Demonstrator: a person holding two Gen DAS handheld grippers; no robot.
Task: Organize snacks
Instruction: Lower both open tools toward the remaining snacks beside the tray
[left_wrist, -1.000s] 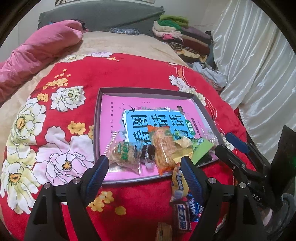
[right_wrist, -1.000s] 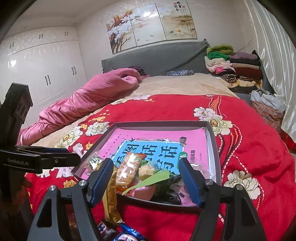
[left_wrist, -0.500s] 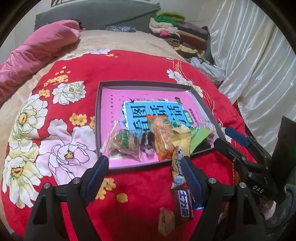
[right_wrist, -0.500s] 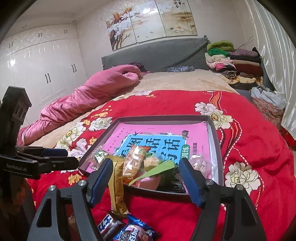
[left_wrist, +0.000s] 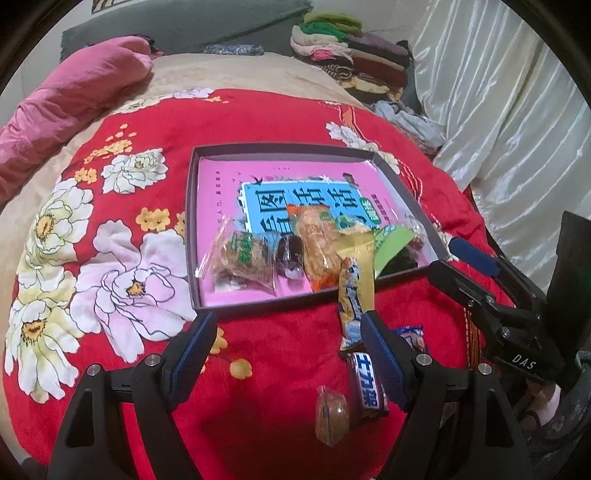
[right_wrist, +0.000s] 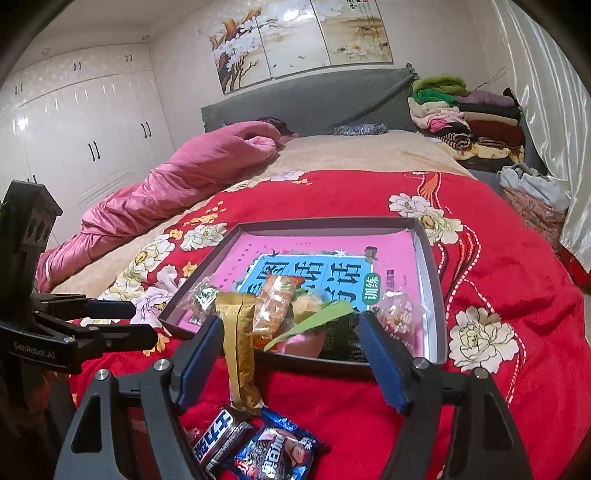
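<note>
I am holding my left hand-held gripper (left_wrist: 286, 328) spread wide and empty above the red flowered blanket (left_wrist: 277, 424) of the bed, and my right hand-held gripper (right_wrist: 290, 330) is spread and empty in the same way, so neither is pinching any snack. Nearest to me, four snacks are lying loose on the blanket outside the box: one small brown round-shaped packet (left_wrist: 331, 415), one dark bar with white letters (right_wrist: 218, 439), one blue wrapped cookie (right_wrist: 277, 450) touching that bar, and one long gold packet (right_wrist: 240, 354) which is leaning over the near rim of the tray. I am judging that the step now is to bring these loose snacks into the tray. To do it well, I think I should come down over one wrapper with the fingers on both sides of its narrow width, close gently so the contents are not crushed, and lift it clear of the rim before releasing. The bar and the cookie are touching, so taking the top one first seems safer. Farther away, the shallow dark tray (left_wrist: 190, 221) is resting on the blanket with a pink book (left_wrist: 229, 184) as its floor, and in its near part I am counting about six snacks piled together, among them a clear bag of biscuits (left_wrist: 242, 258), an orange packet (left_wrist: 317, 243) and a green wrapper (right_wrist: 314, 321); the exact number I cannot tell, because they overlap.
</note>
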